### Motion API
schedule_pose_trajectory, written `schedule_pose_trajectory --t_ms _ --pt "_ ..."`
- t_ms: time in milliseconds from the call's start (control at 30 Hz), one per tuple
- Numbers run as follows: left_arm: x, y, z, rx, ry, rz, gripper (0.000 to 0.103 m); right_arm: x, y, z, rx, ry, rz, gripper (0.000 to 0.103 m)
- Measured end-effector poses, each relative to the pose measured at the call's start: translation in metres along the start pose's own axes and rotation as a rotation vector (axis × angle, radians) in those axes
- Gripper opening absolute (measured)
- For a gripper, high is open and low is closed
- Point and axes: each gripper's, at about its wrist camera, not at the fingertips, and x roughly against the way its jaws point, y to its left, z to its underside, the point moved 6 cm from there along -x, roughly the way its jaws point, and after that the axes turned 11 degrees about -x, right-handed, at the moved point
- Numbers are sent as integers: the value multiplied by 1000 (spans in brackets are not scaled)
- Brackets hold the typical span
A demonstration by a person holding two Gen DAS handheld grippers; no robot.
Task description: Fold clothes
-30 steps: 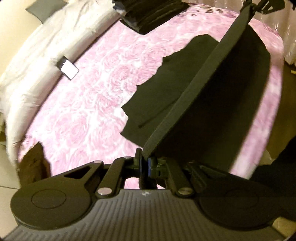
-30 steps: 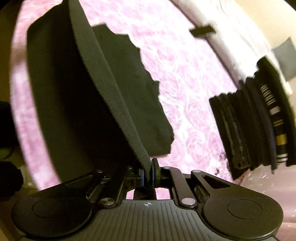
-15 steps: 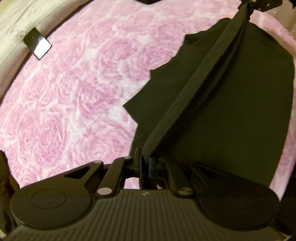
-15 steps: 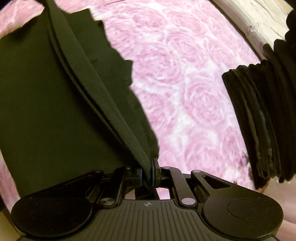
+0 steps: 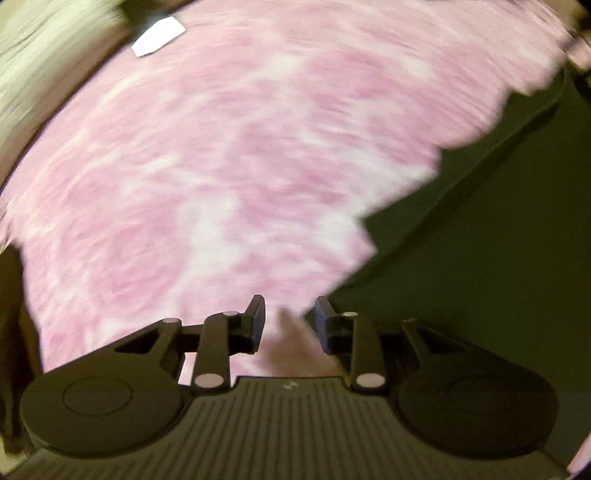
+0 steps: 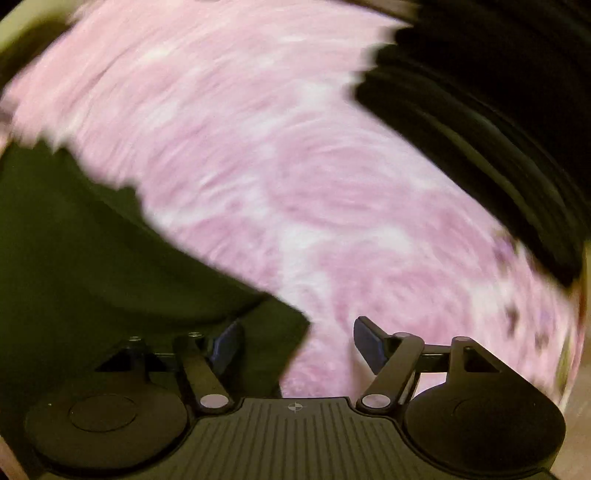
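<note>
A black garment (image 5: 491, 240) lies flat on the pink rose-patterned bedspread (image 5: 221, 166), at the right of the left wrist view and at the left of the right wrist view (image 6: 74, 251). My left gripper (image 5: 290, 321) is open and empty, just left of the garment's near corner. My right gripper (image 6: 295, 343) is open and empty; a corner of the garment lies under its left finger (image 6: 227, 345). Both views are motion-blurred.
A stack of folded dark clothes (image 6: 498, 110) sits on the bedspread (image 6: 277, 166) at the upper right of the right wrist view. A small white card-like object (image 5: 159, 35) lies near the white bedding (image 5: 44, 55) at upper left.
Both grippers have opened and let go of the black garment's edge. The garment has dropped flat onto the bedspread. Both cameras are moving.
</note>
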Motion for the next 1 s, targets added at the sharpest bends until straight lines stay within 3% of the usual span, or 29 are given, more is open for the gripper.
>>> schedule_pose_trajectory --t_ms 133,233,300,367,433,500,600,700,833,1000 --pt "15 15 4 73 -9 -32 24 24 -8 7 -166 -81 -15 71" --pt "25 -6 0 70 -54 28 24 34 16 19 -230 -118 -148 69" --pt "22 -30 -5 44 -73 82 24 29 37 29 -248 -88 -261 55" --pt "14 -55 -11 9 -79 129 24 16 50 37 -249 -43 -321 55" --pt "4 -76 -16 -26 -77 157 25 -1 52 40 -240 -11 -332 55" --pt "-11 -82 -18 -46 -61 143 25 -11 36 35 -270 -34 -309 55" --pt "-18 -66 -20 -15 -68 124 32 -12 8 26 -314 -91 -238 51" --pt "-8 -52 -14 7 -68 66 29 9 -7 28 -338 -130 -151 51" --pt "12 -40 -4 31 -81 15 26 53 10 61 -376 -142 -230 51" --pt "55 -98 31 -21 -116 112 27 74 66 142 -421 -37 -337 51"
